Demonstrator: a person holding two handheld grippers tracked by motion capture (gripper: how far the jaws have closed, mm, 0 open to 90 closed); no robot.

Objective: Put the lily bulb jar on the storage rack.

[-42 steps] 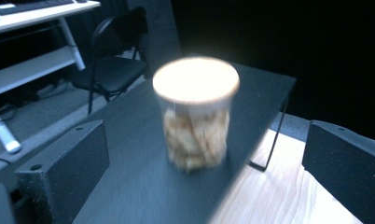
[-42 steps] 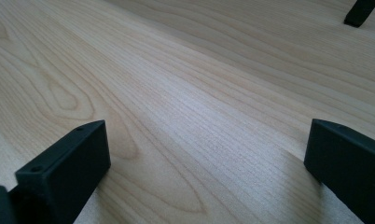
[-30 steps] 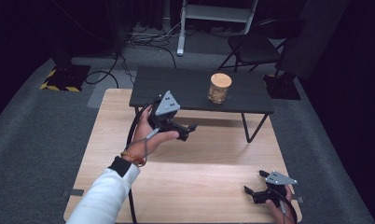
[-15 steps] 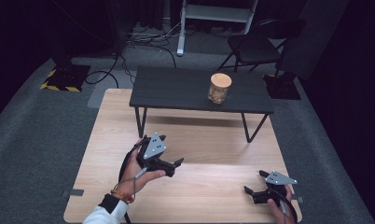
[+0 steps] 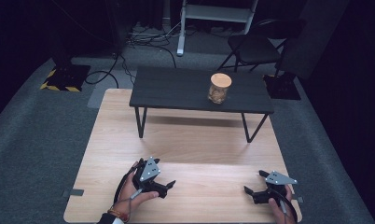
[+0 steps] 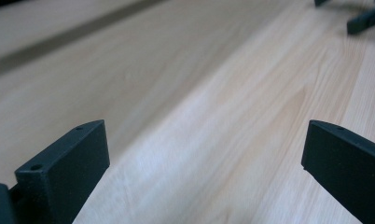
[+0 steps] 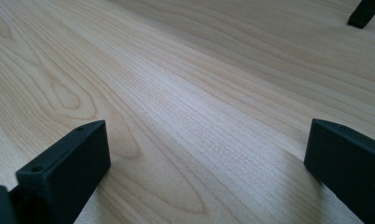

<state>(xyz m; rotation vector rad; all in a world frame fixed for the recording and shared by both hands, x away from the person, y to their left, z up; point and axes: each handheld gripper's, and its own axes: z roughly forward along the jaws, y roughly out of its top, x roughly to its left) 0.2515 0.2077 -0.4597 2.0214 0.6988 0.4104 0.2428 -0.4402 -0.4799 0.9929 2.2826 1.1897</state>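
— Hands first: how are they sitting?

— Both are lying low at the near edge of the wooden table [image 5: 185, 140]. The left hand [image 5: 129, 191] is resting at about seven o'clock on the board, wrapped around the left gripper [image 5: 169, 185], whose grey plate is tilting up and whose jaws are pointing toward three o'clock. The right hand [image 5: 281, 210] is sitting at about five o'clock, holding the right gripper [image 5: 247, 191] with its jaws pointing toward nine o'clock, so the two tools are facing each other, well apart.

— And the jaws?

— Both pairs are standing wide apart with nothing between them. In the left gripper view the two black jaws are framing bare wood grain, and the other gripper's jaw tips are showing far off at one o'clock. The right gripper view is giving the same picture: spread jaws just above, or on, the board; I cannot tell which.

— Anything else out there?

— A jar [image 5: 219, 87] with a wooden lid is standing upright on the small black table [image 5: 176, 88] at twelve o'clock, far from both hands. A dark chair [image 5: 255, 46] is sitting behind it on the carpet.

— What is changing since a second ago?

— The left arm is pulling back. It was reaching up near the black table's near edge, sleeve stretched out; half a second ago it was halfway back; now it is down at the near edge. The right hand and the jar are staying put.
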